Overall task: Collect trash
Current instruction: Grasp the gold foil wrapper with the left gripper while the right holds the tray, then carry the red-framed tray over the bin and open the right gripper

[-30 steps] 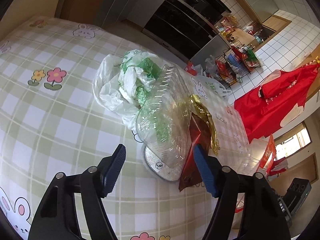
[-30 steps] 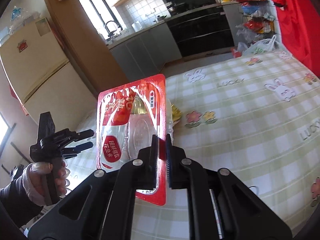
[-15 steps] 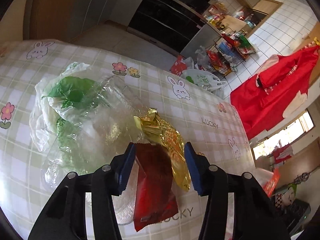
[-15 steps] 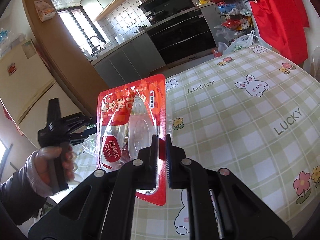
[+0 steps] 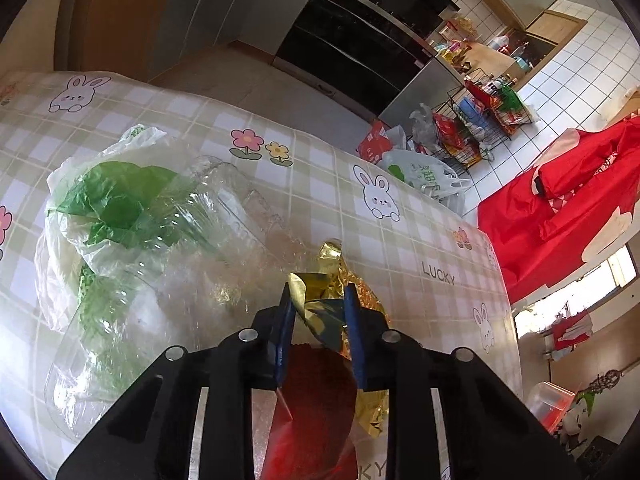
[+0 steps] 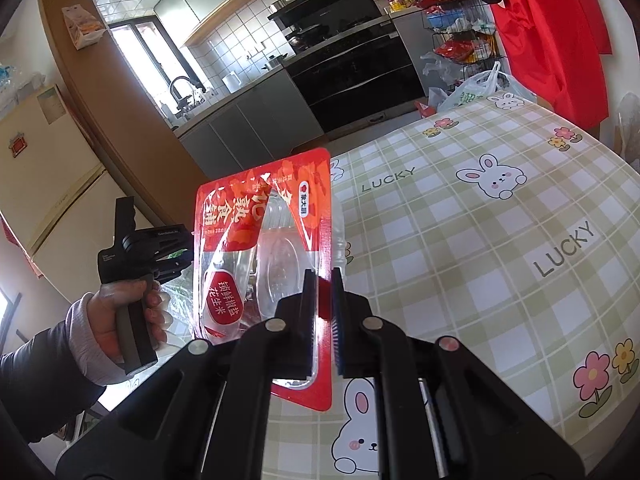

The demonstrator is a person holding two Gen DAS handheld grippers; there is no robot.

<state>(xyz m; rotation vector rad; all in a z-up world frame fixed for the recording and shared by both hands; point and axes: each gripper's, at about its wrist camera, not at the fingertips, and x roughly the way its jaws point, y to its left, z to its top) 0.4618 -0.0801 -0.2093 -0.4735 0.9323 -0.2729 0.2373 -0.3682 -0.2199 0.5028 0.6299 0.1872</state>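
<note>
In the left wrist view my left gripper has closed on a crumpled gold foil wrapper lying over a dark red packet on the table. Beside them lie a clear plastic container and a white bag with green plastic. In the right wrist view my right gripper is shut on a red snack package with a clear tray, held upright above the table. The left gripper also shows there at the left, in a hand.
The table has a green checked cloth with rabbits and flowers. Its far edge drops to the kitchen floor, where bags and a wire rack stand. A red cloth hangs at the right.
My left gripper moved forward over the trash pile and its jaws closed from wide open onto the gold wrapper. My right gripper kept hold of the red package and swung a little right.
</note>
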